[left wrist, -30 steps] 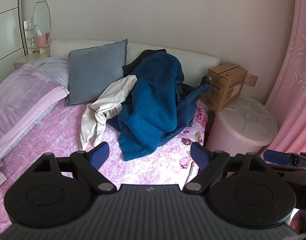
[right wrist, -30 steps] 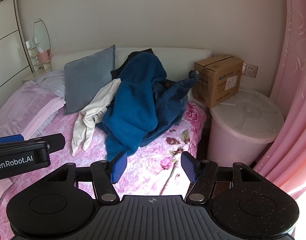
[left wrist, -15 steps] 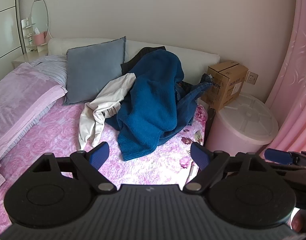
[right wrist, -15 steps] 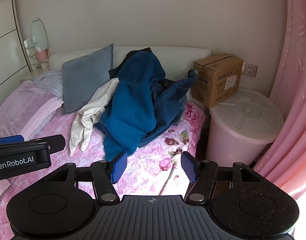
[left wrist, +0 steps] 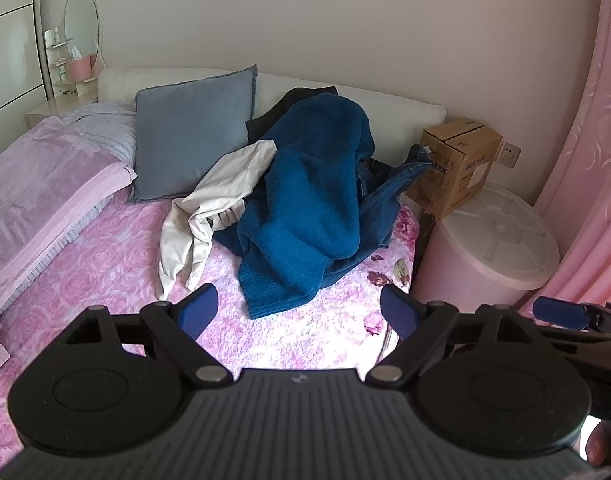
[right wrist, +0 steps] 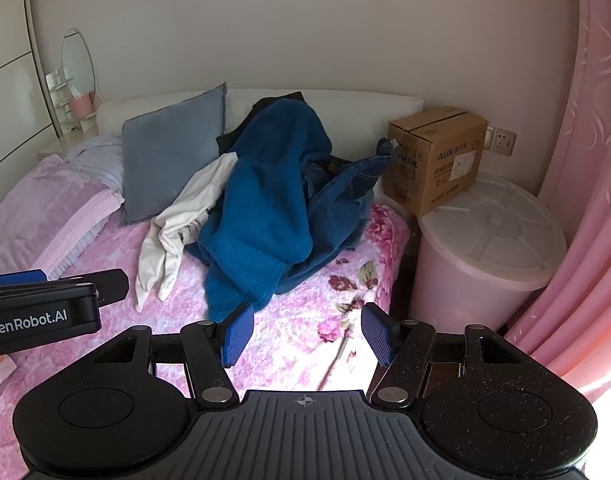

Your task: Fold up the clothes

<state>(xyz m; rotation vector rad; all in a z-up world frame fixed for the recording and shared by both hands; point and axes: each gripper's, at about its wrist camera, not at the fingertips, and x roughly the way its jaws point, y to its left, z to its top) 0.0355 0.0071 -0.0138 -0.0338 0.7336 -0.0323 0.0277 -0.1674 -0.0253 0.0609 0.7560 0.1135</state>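
Facing the heap, both grippers are held with jaws released and empty: left gripper (left wrist: pixel 299 312), right gripper (right wrist: pixel 307 332). The thick blue knitted sweater (right wrist: pixel 261 208) lies topmost on the pink floral bed (right wrist: pixel 289 344); its ribbed hem is best pinched first, judged nearest.

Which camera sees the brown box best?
The right wrist view: the cardboard box sits nearer the middle, with its printed front and label plain. In the left wrist view the box is smaller, and jeans cover its lower corner.
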